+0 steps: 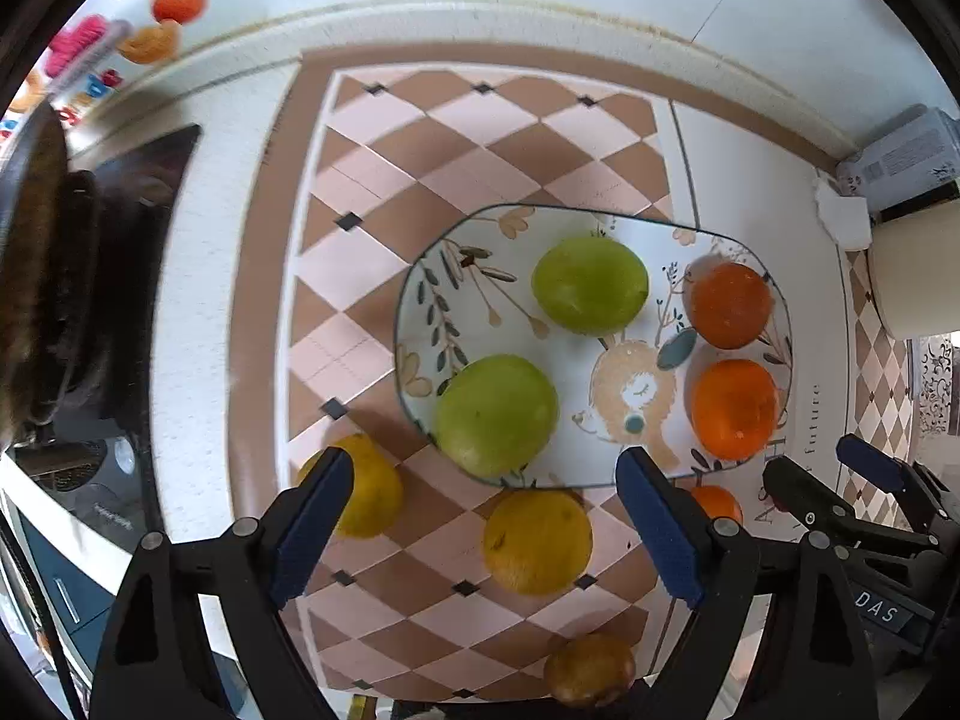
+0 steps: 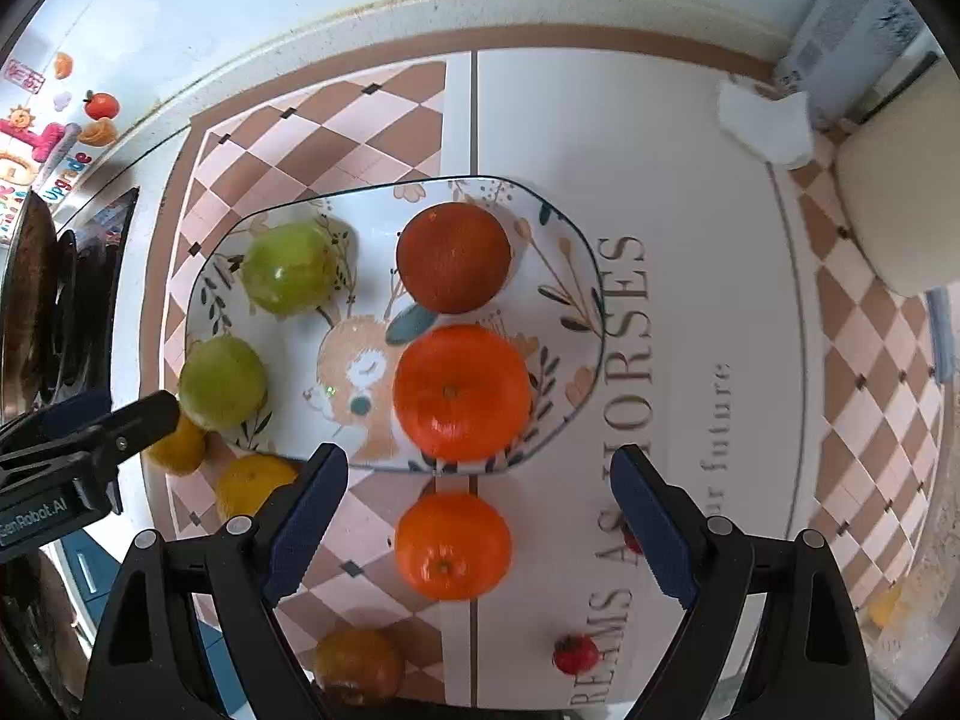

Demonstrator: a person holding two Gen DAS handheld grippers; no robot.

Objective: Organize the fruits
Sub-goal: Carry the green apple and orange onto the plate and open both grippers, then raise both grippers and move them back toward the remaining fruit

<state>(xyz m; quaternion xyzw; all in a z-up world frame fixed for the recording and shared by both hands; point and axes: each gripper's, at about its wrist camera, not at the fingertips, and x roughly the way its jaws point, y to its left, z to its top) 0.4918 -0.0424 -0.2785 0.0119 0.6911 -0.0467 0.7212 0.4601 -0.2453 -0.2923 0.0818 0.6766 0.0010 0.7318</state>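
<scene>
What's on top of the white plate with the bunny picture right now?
The white bunny-print plate holds two green fruits and two oranges. The print beneath each fruit is covered.

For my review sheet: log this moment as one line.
left gripper: open, over yellow round fruit | right gripper: open, over loose orange | floral ceramic plate: two green, two orange fruits
</scene>
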